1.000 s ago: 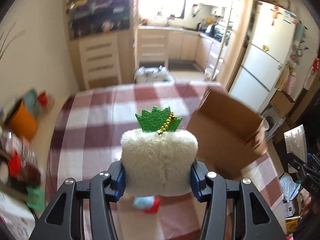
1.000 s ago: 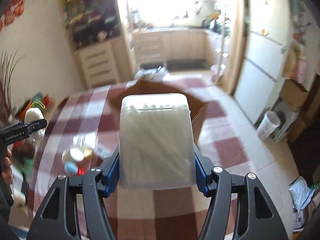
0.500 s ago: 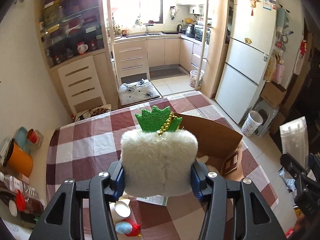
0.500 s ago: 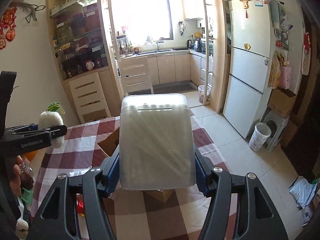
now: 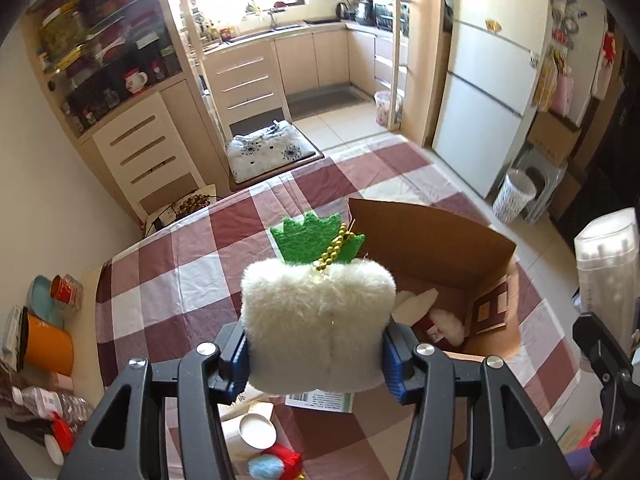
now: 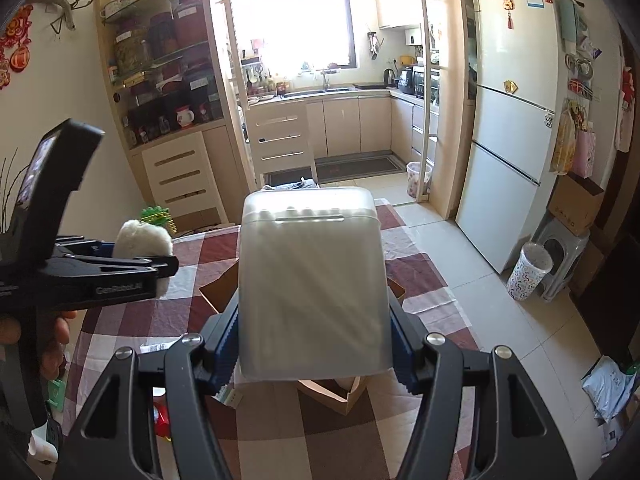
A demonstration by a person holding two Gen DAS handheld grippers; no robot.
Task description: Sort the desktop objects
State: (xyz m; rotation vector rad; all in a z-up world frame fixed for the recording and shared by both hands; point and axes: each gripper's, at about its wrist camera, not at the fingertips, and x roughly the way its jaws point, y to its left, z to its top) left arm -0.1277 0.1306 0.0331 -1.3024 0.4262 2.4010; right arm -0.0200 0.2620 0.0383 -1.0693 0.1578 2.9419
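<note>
My left gripper (image 5: 316, 354) is shut on a white plush toy (image 5: 316, 320) with a green felt top and gold beads, held above the checked table. My right gripper (image 6: 314, 344) is shut on a translucent plastic box (image 6: 312, 280) of cotton swabs, held high. The box also shows at the right edge of the left wrist view (image 5: 606, 264). An open cardboard box (image 5: 440, 248) lies on the table to the right of the plush and holds a soft toy (image 5: 440, 322). The plush and left gripper show in the right wrist view (image 6: 142, 236).
A checked red and white cloth covers the table (image 5: 160, 280). An orange cup (image 5: 48, 346), a red can (image 5: 64, 288) and a bottle (image 5: 48, 402) stand at its left edge. A paper cup (image 5: 256, 432), a leaflet (image 5: 320, 400) and a blue-red toy (image 5: 276, 464) lie below the plush.
Both grippers have risen and tilted so more of the kitchen shows. The cardboard box now sits lower and nearer under both grippers. Both holds are unchanged.
</note>
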